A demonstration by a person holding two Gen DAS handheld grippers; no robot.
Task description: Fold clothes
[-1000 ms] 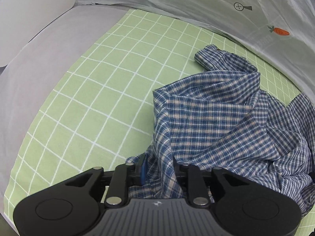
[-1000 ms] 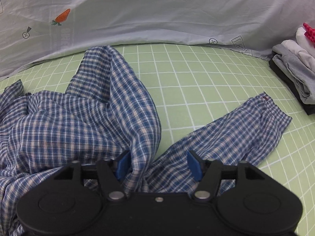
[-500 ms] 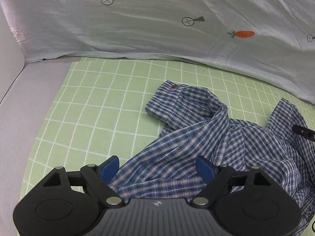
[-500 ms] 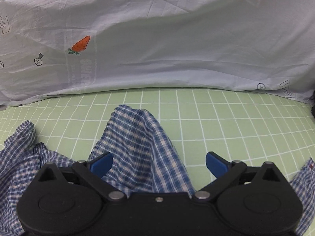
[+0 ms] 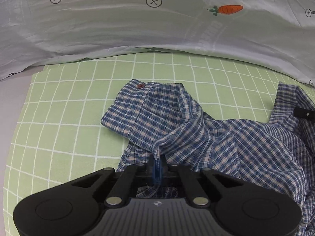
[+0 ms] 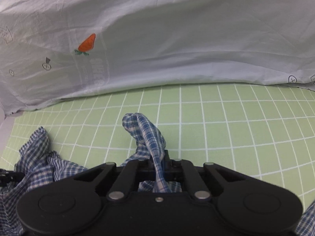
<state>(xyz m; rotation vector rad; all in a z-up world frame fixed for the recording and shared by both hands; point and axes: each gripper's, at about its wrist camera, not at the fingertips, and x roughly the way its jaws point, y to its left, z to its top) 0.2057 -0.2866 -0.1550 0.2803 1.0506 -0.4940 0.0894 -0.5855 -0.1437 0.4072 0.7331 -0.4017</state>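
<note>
Left wrist view: left gripper (image 5: 157, 167) clamped tight on a pinched ridge of the blue plaid shirt (image 5: 226, 147), pads together with only fabric between. Half a second earlier: same jaws wide apart over the cloth, so grip freshly made. Shirt bunched and rumpled ahead and to the right of the gripper on the green grid mat (image 5: 69, 118); buttoned cuff (image 5: 137, 96) lying flat just ahead and slightly left, red-brown button up. Pale printed sheet (image 5: 137, 29) draped beyond the mat's far edge. Dark tip of the other tool visible at far right on the fabric. Right wrist view: right gripper (image 6: 160, 165) likewise closed on a fold of the shirt (image 6: 149, 135), cloth standing up in a narrow hump ahead of the pads and running back through them. Also spread open half a second earlier, now shut. More plaid heaped to the left of the gripper; mat (image 6: 236, 122) bare ahead and to the right. Judgement: both holds just taken at two points on a still-crumpled garment, nothing folded flat in view. Probably set for a lift and spread to open the shirt out; grips on bunched layers, so risk of dragging extra cloth along.
</note>
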